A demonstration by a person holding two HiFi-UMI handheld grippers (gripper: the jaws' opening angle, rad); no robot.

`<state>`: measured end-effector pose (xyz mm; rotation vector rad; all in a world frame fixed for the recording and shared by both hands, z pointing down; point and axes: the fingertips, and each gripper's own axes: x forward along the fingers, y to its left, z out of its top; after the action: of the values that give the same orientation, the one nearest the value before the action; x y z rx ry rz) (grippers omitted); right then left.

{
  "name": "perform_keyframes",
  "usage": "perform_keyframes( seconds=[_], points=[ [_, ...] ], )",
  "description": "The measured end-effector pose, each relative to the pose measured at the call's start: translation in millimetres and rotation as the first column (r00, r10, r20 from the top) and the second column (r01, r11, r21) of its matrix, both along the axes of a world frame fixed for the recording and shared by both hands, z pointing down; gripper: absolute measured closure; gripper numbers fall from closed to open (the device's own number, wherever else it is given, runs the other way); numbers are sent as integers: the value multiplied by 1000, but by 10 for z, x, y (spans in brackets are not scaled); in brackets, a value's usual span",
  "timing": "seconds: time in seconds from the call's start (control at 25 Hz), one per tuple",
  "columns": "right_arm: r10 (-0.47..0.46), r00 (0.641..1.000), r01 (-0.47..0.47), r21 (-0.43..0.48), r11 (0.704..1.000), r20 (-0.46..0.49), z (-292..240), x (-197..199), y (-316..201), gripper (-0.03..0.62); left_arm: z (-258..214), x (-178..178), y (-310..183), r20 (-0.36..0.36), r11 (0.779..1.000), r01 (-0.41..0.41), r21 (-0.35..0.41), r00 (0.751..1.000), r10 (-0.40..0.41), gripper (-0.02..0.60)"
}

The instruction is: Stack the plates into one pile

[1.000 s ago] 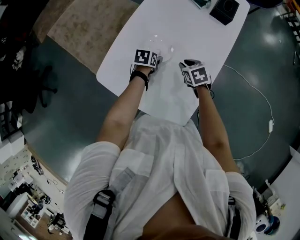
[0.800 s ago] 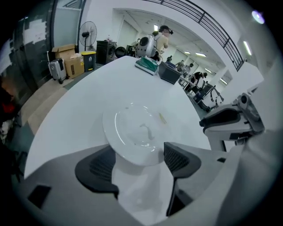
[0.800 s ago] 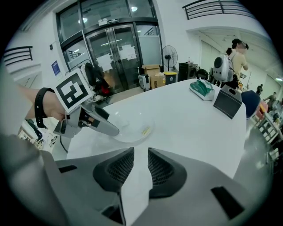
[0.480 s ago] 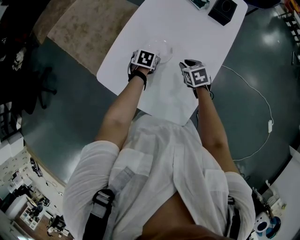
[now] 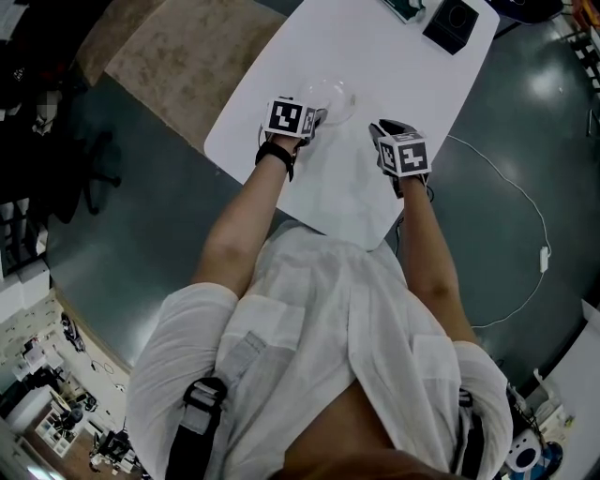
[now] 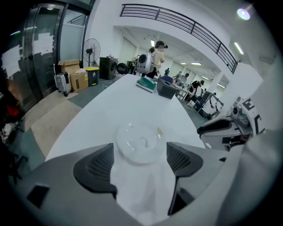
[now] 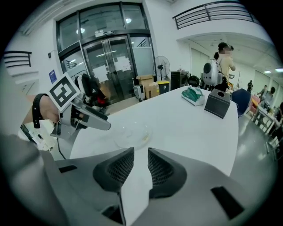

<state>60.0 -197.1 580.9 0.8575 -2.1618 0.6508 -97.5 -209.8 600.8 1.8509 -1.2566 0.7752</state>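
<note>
Your white table (image 5: 412, 75) runs away from you toward 1 o'clock. Your left gripper (image 5: 317, 117) has its jaws spread as wide as they go, gripping nothing. Your right gripper (image 7: 141, 154), at its 3 o'clock, holds its jaws a narrow gap apart with only bare tabletop between them. At the table's far 1 o'clock end sits a black box (image 5: 450, 23); its contents don't show. The clear plates (image 6: 140, 143) lie flat on the table at 12 o'clock from your left jaws, untouched: round, see-through, glinting, their number unreadable, with a yellowish speck (image 6: 159, 131) at 1 o'clock on the rim.
</note>
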Motion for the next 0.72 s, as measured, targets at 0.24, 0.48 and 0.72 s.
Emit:
perform_keyframes(
  seconds=[0.24,0.48,0.72],
  points=[
    [106,985,-115,58,992,136,-210,128,19,485,-337,-179,189,-2,994,-13,111,1000,14,207],
    [174,939,-237,194,952,295,-691,289,89,510,-893,-471,367,-74,946,-6,323,997,31,303],
    [140,919,-287,380,879,369,-1304,386,218,533,-1526,-792,525,-140,853,62,519,990,13,386]
  ],
)
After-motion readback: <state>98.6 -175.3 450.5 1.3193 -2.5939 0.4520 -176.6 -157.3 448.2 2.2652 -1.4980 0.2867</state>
